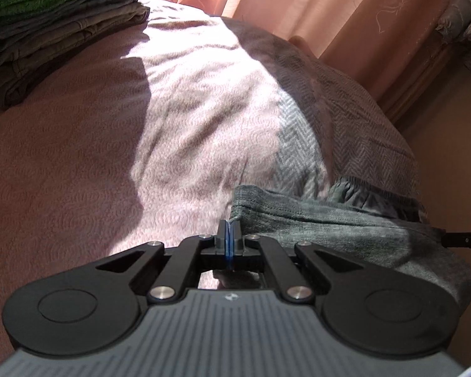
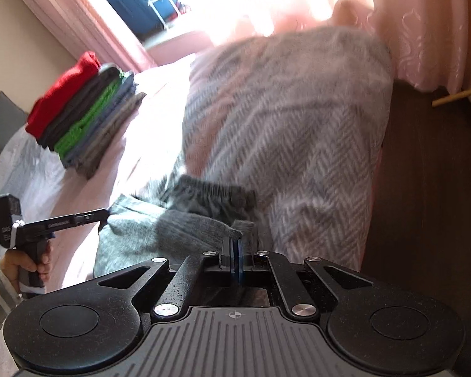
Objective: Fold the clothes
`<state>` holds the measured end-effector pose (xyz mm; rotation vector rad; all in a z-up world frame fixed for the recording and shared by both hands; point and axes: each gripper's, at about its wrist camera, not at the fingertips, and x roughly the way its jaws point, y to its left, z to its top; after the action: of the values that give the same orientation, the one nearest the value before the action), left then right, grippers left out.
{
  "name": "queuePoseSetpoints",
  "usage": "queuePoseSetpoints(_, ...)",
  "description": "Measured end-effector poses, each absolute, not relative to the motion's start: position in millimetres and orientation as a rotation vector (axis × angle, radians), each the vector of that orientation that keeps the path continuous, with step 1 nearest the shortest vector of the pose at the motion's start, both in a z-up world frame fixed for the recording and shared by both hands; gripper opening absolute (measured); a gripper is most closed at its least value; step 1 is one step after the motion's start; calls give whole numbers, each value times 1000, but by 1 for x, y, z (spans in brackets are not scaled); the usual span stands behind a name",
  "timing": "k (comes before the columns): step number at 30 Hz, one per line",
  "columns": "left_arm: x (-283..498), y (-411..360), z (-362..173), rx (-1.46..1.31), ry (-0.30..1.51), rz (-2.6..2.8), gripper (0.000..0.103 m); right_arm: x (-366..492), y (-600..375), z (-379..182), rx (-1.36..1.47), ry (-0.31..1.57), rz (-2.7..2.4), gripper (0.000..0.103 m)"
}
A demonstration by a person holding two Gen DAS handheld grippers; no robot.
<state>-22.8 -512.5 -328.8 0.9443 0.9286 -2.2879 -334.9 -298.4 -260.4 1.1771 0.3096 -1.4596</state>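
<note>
Grey shorts [image 1: 329,220] hang pinched at two corners between both clamped grippers' fingers [image 1: 228,235] [image 2: 235,245], unfolded, while a folded stack [image 2: 81,119] waits on the bed [image 1: 78,157] beyond them.

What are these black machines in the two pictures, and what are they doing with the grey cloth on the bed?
They are hand-held tools, not a robot: a person's hand holds one. Each carries a camera looking along its own fingers, so each picture comes from one tool. The left gripper and the right gripper are both shut on corners of a grey garment, apparently shorts with an elastic waist, over the bed. A striped blanket lies behind it. A pile of folded clothes waits further back.
</note>
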Motion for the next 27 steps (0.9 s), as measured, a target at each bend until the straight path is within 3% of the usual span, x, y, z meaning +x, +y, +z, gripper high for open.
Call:
queuePoseSetpoints(2,-24,-512,-337,963,947,-2261,1,-339,-294,-264,1229,290,-1475,1)
queuePoseSetpoints(4,-20,-516,-337,918,994,-2241,17,-346,-288,-266,1284,237,-1477,2)
queuePoseSetpoints(6,-13,-524,-336,852,1073,-2215,25,-354,-283,-268,1341,164,-1489,24)
queuePoseSetpoints(7,-10,-528,-335,819,1112,-2201,28,-358,-280,-269,1358,125,-1496,52)
queuePoseSetpoints(8,-11,-530,-338,816,1140,-2196,30,-360,-279,-268,1358,98,-1498,57)
queuePoseSetpoints(11,-13,-537,-346,810,1222,-2182,41,-361,-284,-270,1342,83,-1487,57)
queuePoseSetpoints(14,-17,-542,-352,802,1292,-2181,40,-360,-291,-281,1354,93,-1449,54)
queuePoseSetpoints(15,-20,-541,-353,797,1305,-2191,36,-358,-293,-280,1337,101,-1440,25)
queuePoseSetpoints(17,-24,-538,-352,788,1305,-2226,2,-353,-294,-274,1278,118,-1421,9)
queuePoseSetpoints(18,-25,-536,-349,784,1290,-2252,0,-351,-294,-268,1237,127,-1418,6)
queuePoseSetpoints(27,-13,-536,-310,539,1180,-2342,0,-333,-293,-221,934,130,-1422,5)
